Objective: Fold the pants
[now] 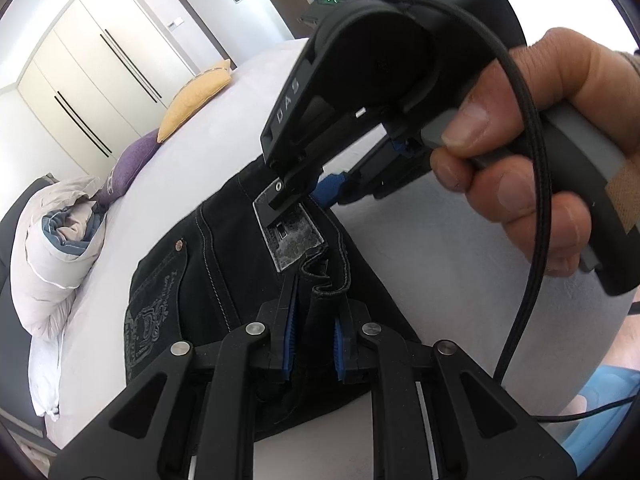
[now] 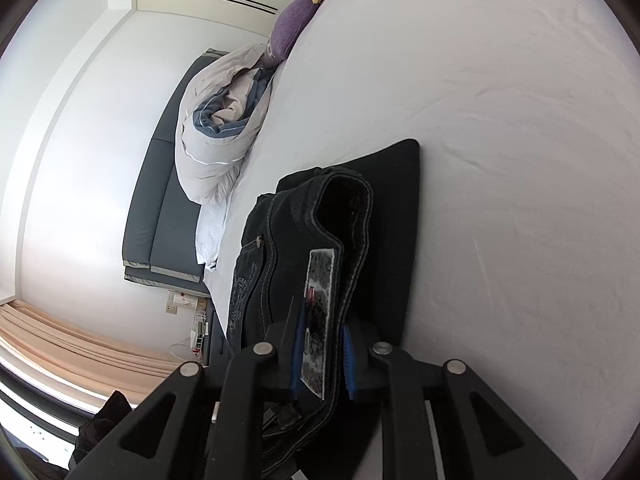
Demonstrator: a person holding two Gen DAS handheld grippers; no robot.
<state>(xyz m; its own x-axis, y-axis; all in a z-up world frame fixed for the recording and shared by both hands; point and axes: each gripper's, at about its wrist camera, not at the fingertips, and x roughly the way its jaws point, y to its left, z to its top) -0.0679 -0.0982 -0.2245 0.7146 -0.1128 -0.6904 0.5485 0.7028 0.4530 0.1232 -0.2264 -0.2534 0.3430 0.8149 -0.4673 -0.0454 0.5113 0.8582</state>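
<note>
My left tongs are clamped on the waistband of the black pants, and my right tongs pinch it at the patch label, so I can carry that edge over. The pants lie on the bed; a rolled duvet sits far left, clear of the fold.

My left hand-held gripper points forward and down, its blue-padded fingers drawn close together with dark cloth pinched between them. My right hand-held gripper is likewise clamped, its pads pressing a folded edge from both sides. My right hand wraps the grey handle, thumb on top, fingers curled beneath.
</note>
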